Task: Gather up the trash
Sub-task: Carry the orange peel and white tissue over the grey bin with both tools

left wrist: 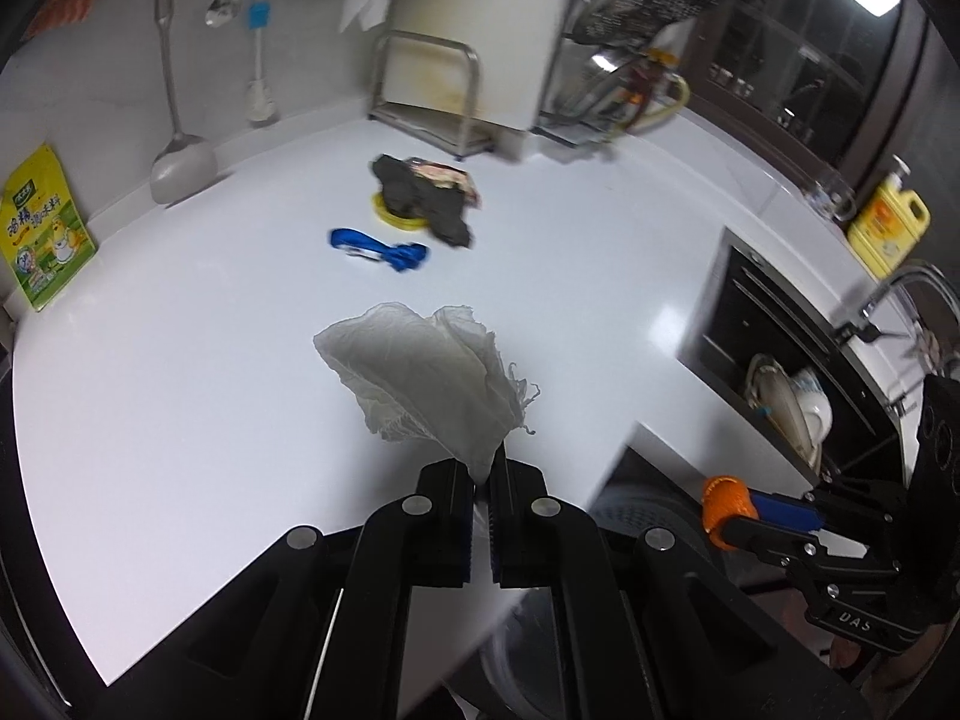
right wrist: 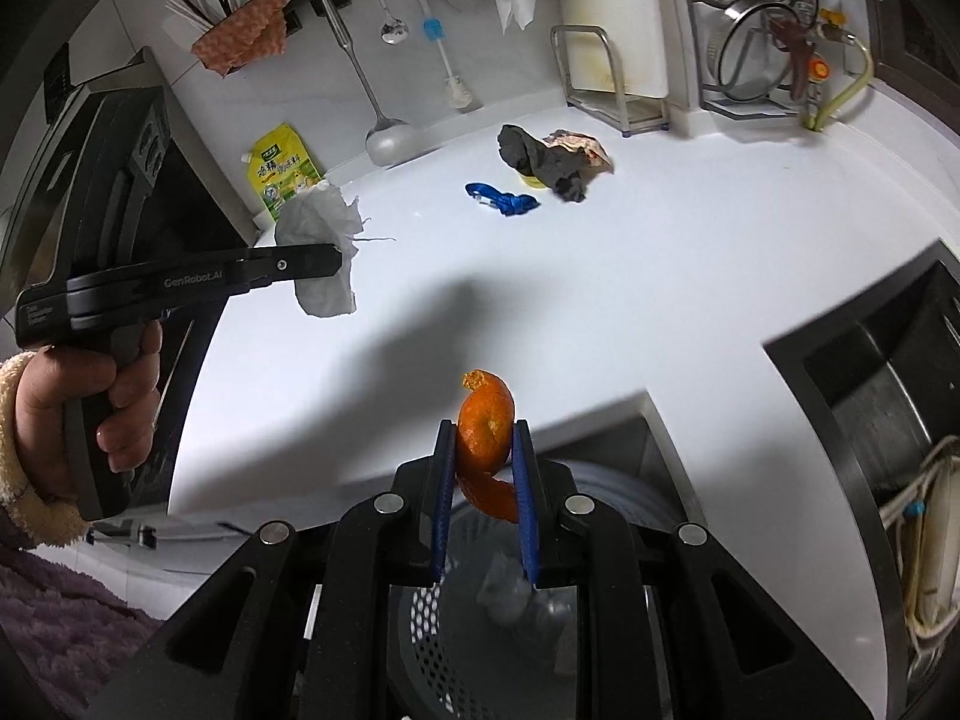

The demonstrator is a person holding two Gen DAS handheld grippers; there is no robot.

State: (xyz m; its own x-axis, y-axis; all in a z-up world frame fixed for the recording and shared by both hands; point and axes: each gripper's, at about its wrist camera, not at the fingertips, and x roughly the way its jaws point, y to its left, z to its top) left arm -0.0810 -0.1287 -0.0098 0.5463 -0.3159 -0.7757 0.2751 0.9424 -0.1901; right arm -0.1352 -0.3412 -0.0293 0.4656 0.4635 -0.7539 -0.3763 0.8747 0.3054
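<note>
1. Trash in hand: your left gripper (left wrist: 480,480) has its fingers (left wrist: 445,501) pressed together on a crumpled white paper tissue (left wrist: 420,378), which is held up off the white tabletop (left wrist: 180,420).
2. Your right gripper (right wrist: 485,438) pinches a curled orange peel (right wrist: 486,426) between its blue-padded fingers (right wrist: 443,480), above a grey perforated bin (right wrist: 438,630) at the tabletop's near edge.
3. Trash on the tabletop, farther back: a blue plastic wrapper (left wrist: 378,247), a dark grey crumpled rag (left wrist: 426,201) lying over a yellow lid (left wrist: 390,217), and a printed snack wrapper (left wrist: 450,177) touching the rag.
4. Your hand (right wrist: 90,408), in a cream fleece cuff (right wrist: 24,480), grips the left gripper's handle.
</note>
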